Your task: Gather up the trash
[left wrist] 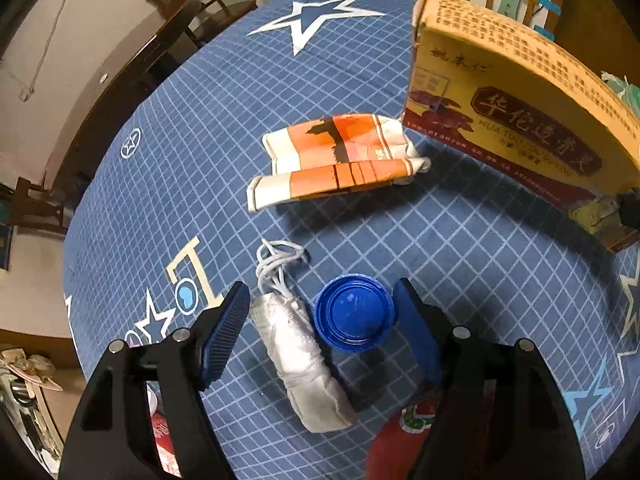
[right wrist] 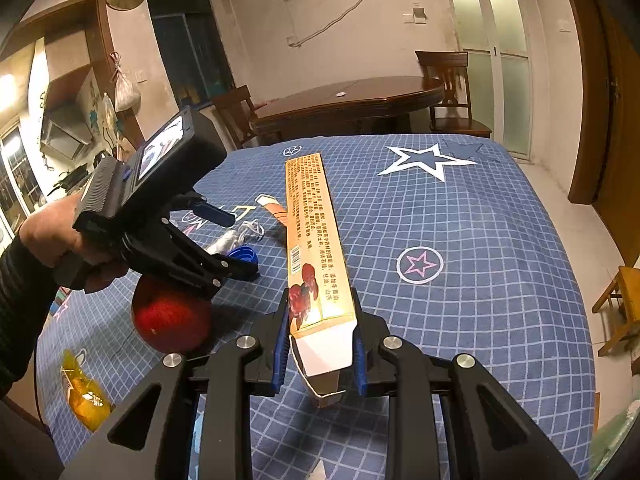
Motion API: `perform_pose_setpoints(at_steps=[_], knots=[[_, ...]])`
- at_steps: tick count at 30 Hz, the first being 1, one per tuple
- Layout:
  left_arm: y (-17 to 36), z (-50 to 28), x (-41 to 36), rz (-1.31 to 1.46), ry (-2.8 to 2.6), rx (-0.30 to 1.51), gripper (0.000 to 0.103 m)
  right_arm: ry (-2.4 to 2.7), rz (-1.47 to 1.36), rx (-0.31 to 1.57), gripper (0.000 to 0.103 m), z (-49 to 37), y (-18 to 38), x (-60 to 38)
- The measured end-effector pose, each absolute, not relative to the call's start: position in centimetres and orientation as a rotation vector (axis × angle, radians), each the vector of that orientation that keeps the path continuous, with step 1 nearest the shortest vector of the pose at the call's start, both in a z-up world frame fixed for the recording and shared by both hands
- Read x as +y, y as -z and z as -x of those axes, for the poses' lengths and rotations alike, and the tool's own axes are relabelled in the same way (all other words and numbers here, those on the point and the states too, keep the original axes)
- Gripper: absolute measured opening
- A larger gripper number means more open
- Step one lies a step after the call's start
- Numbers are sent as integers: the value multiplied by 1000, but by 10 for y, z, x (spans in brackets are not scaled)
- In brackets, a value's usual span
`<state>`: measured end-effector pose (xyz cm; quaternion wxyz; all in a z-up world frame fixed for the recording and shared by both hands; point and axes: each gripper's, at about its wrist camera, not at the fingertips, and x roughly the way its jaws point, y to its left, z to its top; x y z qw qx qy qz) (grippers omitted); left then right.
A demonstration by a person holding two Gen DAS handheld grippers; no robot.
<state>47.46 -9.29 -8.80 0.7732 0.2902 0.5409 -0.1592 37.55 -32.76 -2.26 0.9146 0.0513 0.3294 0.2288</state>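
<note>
My left gripper (left wrist: 320, 292) points down at the blue checked cloth (left wrist: 200, 120), open, with a blue bottle cap (left wrist: 354, 312) and a silver pouch with a white string (left wrist: 300, 356) lying between its fingers. The cap sits close to the right finger. Beyond them lies a crumpled orange-and-white wrapper (left wrist: 336, 160). My right gripper (right wrist: 320, 344) is shut on the near end of a long yellow carton (right wrist: 312, 232), which stands on edge at the right of the left wrist view (left wrist: 520, 112). In the right wrist view a hand (right wrist: 52, 236) holds the left gripper (right wrist: 244, 266) over the cap (right wrist: 243, 255).
A red apple (right wrist: 172, 320) rests just under the left gripper's body. A yellow plastic wrapper (right wrist: 86, 396) lies near the cloth's left edge. Behind stands a dark wooden table (right wrist: 352, 100) with chairs; a small wooden stool (right wrist: 620, 308) is on the floor at right.
</note>
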Motion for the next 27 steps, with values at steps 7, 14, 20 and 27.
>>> perform_pose_setpoints(at_steps=[7, 14, 20, 27], knots=[[86, -473, -92, -616, 347, 1162, 46, -466, -112, 675, 26, -375, 23, -328], [72, -479, -82, -545, 323, 1127, 10, -467, -118, 674, 27, -373, 24, -330], [44, -477, -57, -427, 356, 1102, 18, -491, -116, 682, 27, -373, 26, -327], [57, -482, -19, -377, 319, 1142, 65, -510, -109, 681, 27, -377, 26, -321]])
